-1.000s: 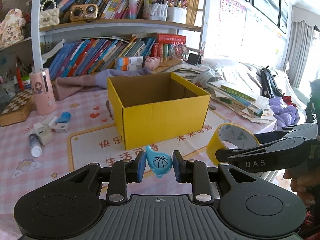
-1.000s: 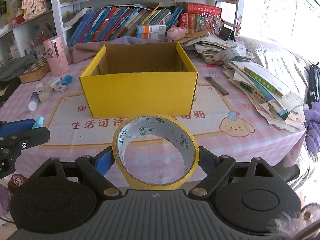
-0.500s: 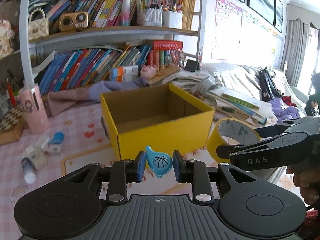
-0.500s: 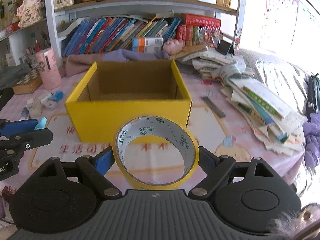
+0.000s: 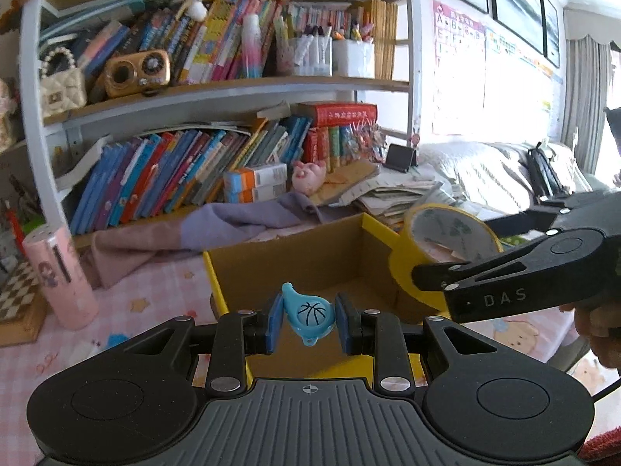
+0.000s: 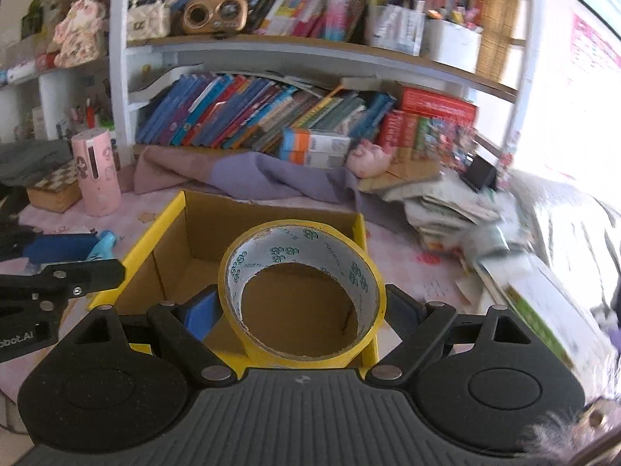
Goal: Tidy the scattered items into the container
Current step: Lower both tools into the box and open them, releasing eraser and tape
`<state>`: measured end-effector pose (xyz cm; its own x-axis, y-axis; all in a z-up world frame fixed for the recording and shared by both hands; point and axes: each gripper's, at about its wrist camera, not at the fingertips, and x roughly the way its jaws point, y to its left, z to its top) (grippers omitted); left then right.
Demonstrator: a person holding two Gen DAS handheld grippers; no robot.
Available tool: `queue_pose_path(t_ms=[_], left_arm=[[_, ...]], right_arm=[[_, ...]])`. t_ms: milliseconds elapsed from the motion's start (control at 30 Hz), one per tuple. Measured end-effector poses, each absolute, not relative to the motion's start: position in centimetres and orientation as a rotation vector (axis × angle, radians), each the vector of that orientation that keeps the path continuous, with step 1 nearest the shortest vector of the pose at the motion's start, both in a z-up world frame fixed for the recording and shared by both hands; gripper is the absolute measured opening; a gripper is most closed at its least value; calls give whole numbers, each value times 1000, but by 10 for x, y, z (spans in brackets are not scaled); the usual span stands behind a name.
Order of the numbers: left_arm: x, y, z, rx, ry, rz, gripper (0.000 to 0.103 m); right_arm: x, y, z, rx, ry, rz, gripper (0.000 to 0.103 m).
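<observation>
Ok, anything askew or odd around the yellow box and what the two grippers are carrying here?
Nothing wrong with the carried items: the left gripper holds the blue whistle and the right gripper the yellow tape roll, both over the open yellow box. Only the paper pile beside it looks sloppy, sheets splayed unevenly.

Home study rm, packed bookshelf (image 5: 217, 77), kids' alphabet poster (image 5: 458, 39), sofa (image 5: 485, 171)

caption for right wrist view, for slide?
Right gripper holds yellow tape roll above the open yellow box, bookshelf behind.
</observation>
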<state>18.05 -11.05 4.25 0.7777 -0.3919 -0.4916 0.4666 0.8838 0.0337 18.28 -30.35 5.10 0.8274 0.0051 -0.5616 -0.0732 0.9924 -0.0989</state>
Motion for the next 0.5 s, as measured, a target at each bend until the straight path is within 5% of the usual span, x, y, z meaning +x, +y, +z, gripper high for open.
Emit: queue_pose_path(t_ms=[500], left_arm=[[269,-145,4,296,645,-420,28]], right_arm=[[295,-302,4,-394,728,277,87]])
